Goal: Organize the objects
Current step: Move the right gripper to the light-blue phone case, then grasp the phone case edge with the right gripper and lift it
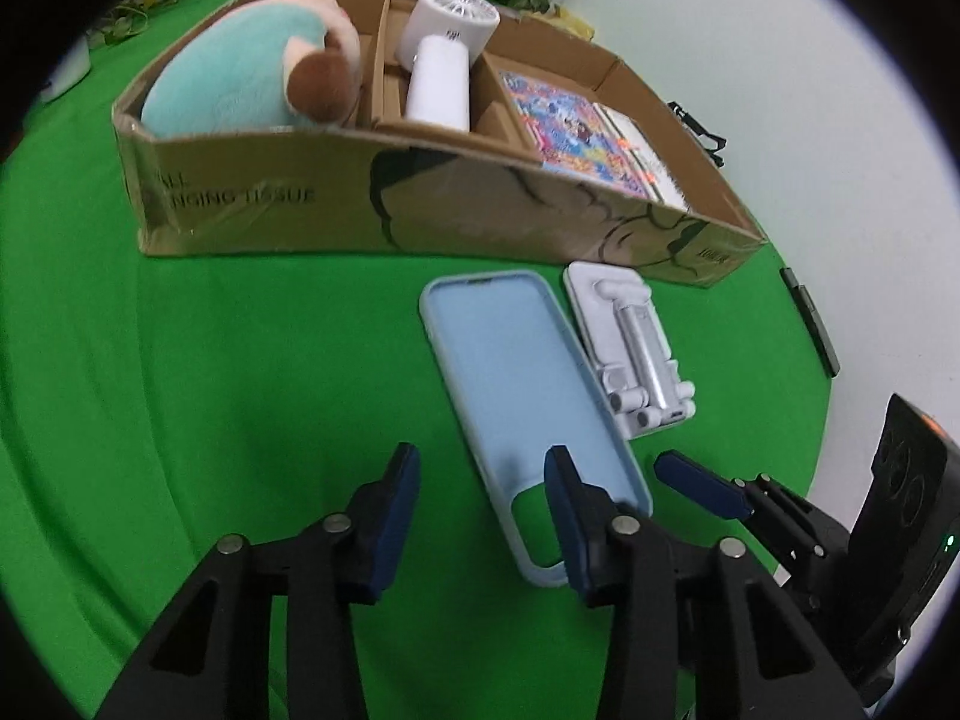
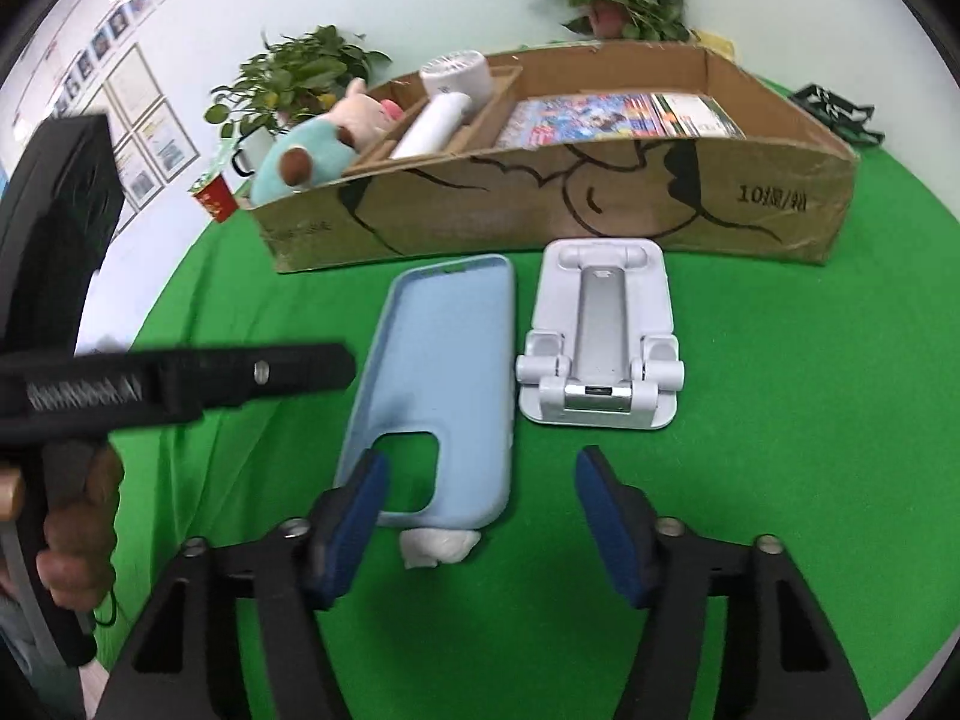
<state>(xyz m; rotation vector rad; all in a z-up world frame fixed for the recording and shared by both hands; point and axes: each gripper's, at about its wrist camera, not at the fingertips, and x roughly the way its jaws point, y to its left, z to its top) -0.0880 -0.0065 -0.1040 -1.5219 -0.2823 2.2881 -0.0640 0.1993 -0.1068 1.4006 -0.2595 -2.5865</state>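
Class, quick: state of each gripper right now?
Left gripper: open, holding nothing, by the near end of the phone case.
Right gripper: open, holding nothing.

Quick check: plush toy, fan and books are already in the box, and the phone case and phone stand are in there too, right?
Not quite. The right wrist view shows the phone case and phone stand lying on the green cloth before the box. The rest stands.

The left claw's [image 1: 480, 498] right finger covers the phone case's [image 1: 516, 384] near corner. The box's [image 1: 420, 204] front wall hides the lower part of the plush toy [image 1: 240, 78] and cuts off the books [image 1: 576, 126]. A white lump [image 2: 435, 546] beneath the case cannot be identified.
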